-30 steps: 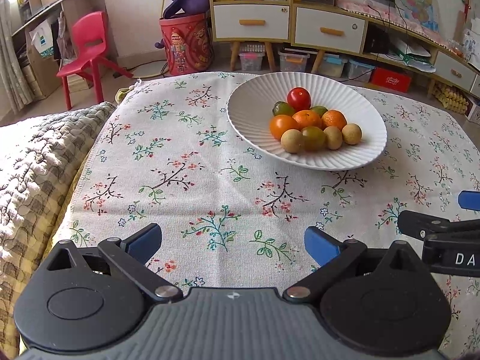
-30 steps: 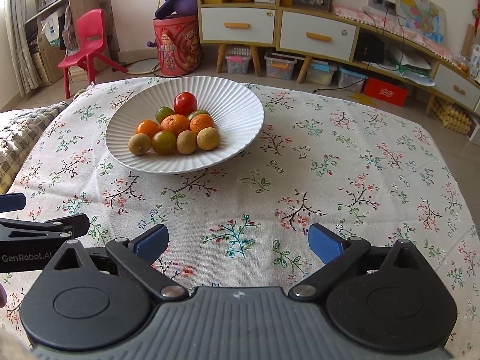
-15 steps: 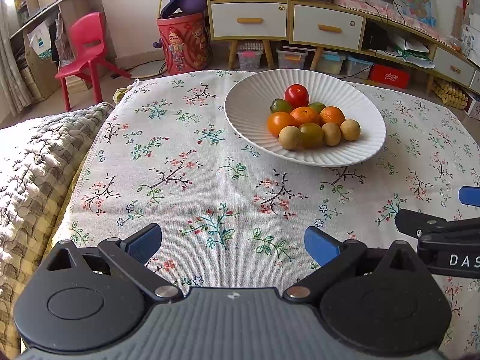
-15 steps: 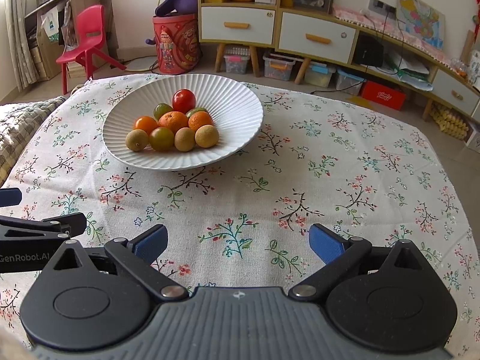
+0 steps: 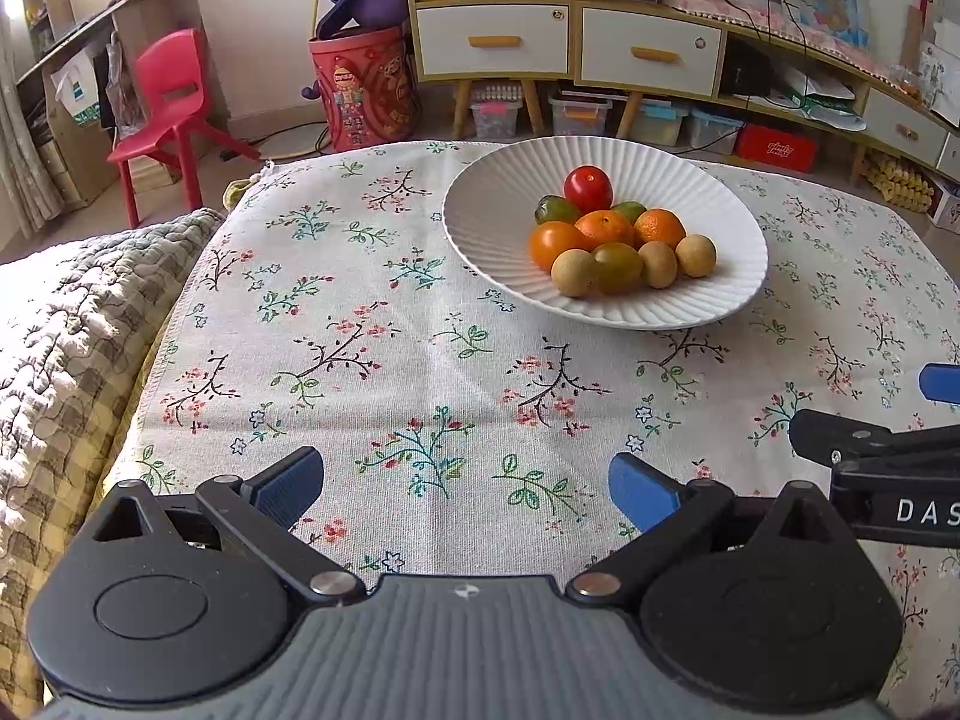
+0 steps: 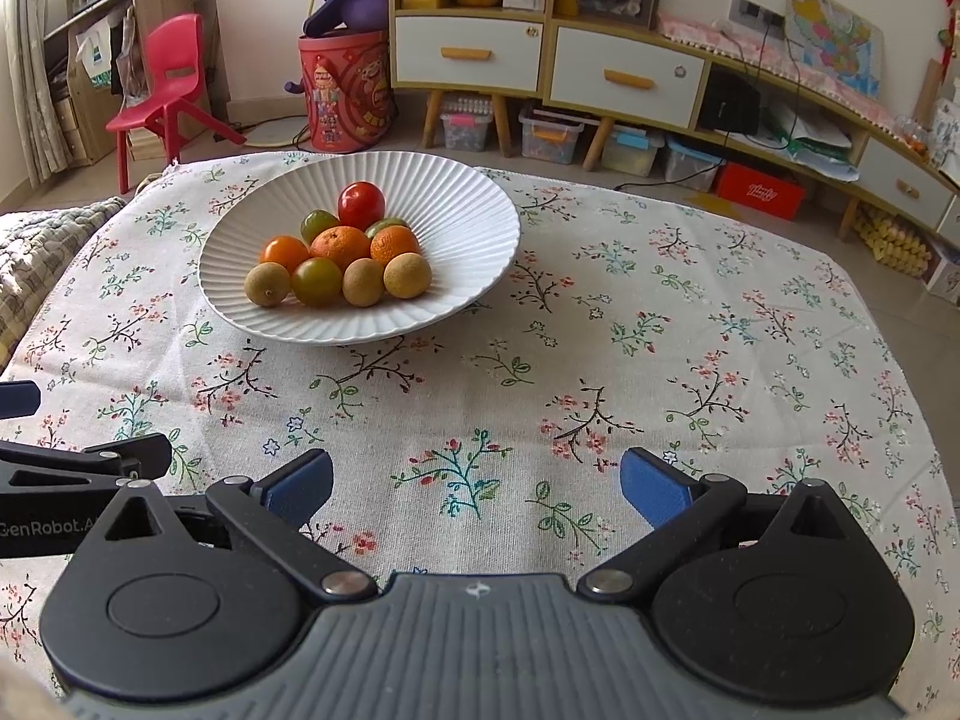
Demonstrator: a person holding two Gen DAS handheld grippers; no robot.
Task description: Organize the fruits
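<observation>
A white ribbed plate (image 5: 498, 210) (image 6: 468, 210) stands on the floral tablecloth at the far side and holds several fruits. Among them are a red tomato (image 5: 587, 187) (image 6: 360, 204), oranges (image 5: 605, 228) (image 6: 339, 243), green tomatoes (image 5: 618, 267) (image 6: 316, 281) and tan longans (image 5: 574, 272) (image 6: 266, 283). My left gripper (image 5: 465, 489) hovers open over the cloth, well short of the plate, with nothing between its blue pads. My right gripper (image 6: 477, 489) is open too, empty, beside it on the right; its side shows in the left wrist view (image 5: 870, 450).
A quilted checked blanket (image 5: 60, 324) lies off the table's left edge. Behind the table are a red chair (image 5: 171, 102), a red printed bucket (image 5: 363, 90) and a low cabinet with drawers (image 6: 624, 75). Bare floral cloth (image 6: 690, 312) stretches right of the plate.
Both grippers have pulled back and lifted slightly, so the plate sits a little higher and farther in both views. Both stay open; the fruits have not moved.
</observation>
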